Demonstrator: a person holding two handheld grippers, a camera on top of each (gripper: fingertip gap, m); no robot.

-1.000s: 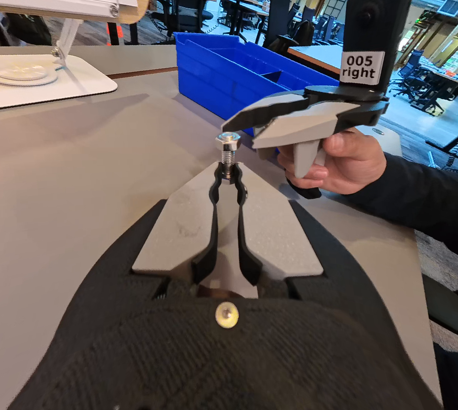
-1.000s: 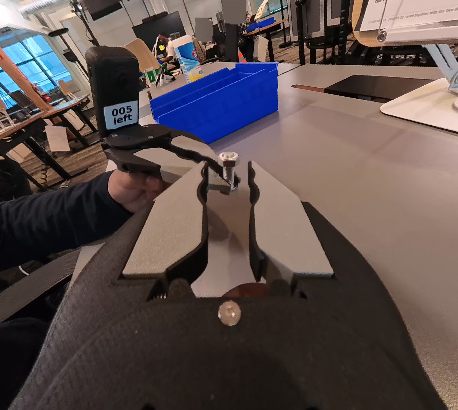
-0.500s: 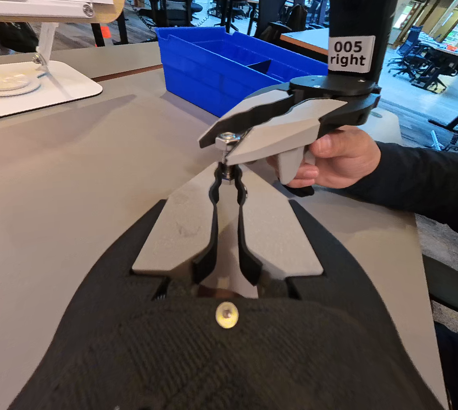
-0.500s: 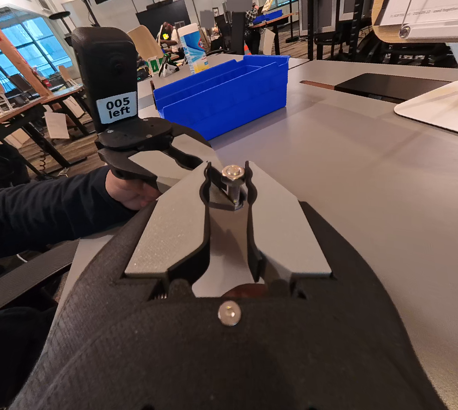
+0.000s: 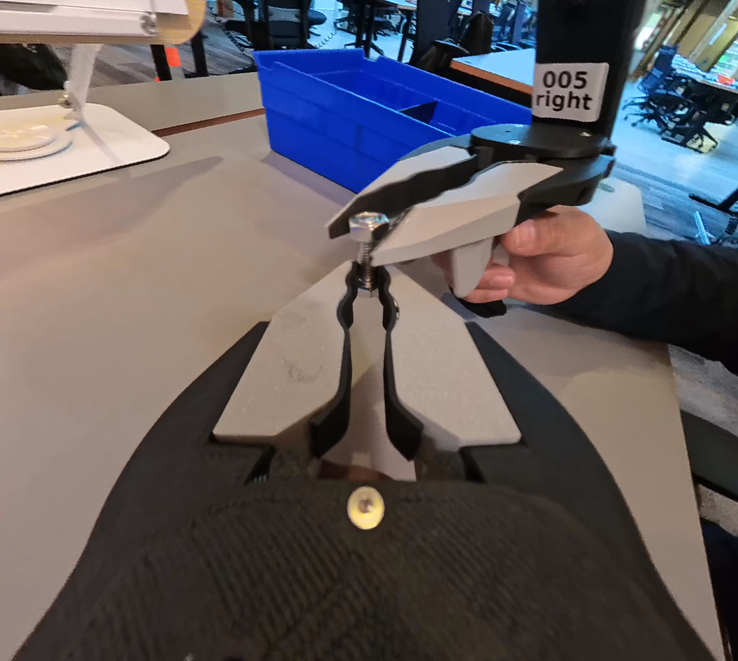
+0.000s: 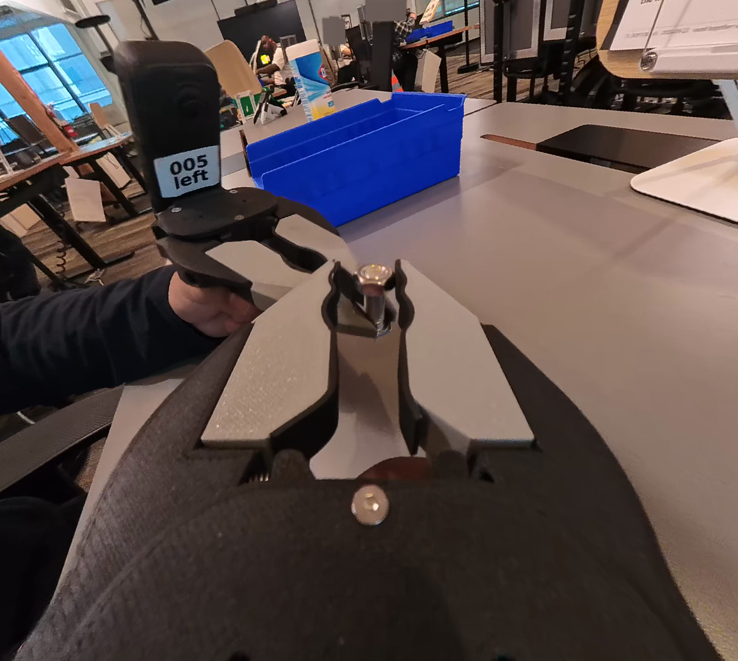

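Grey counter (image 5: 139,262), blue bin (image 5: 359,130) upper centre. Left gripper (image 5: 367,292) jaws clamp the nut (image 5: 365,284); right gripper (image 6: 375,288) jaws grip the bolt (image 6: 374,278) head, frame centre. Advisable: keep bolt upright, grips firm.

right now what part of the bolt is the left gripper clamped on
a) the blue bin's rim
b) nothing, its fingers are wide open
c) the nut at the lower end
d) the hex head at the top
c: in the left wrist view the left gripper pinches the nut low on the upright bolt, while the right gripper closes around the hex head on top.
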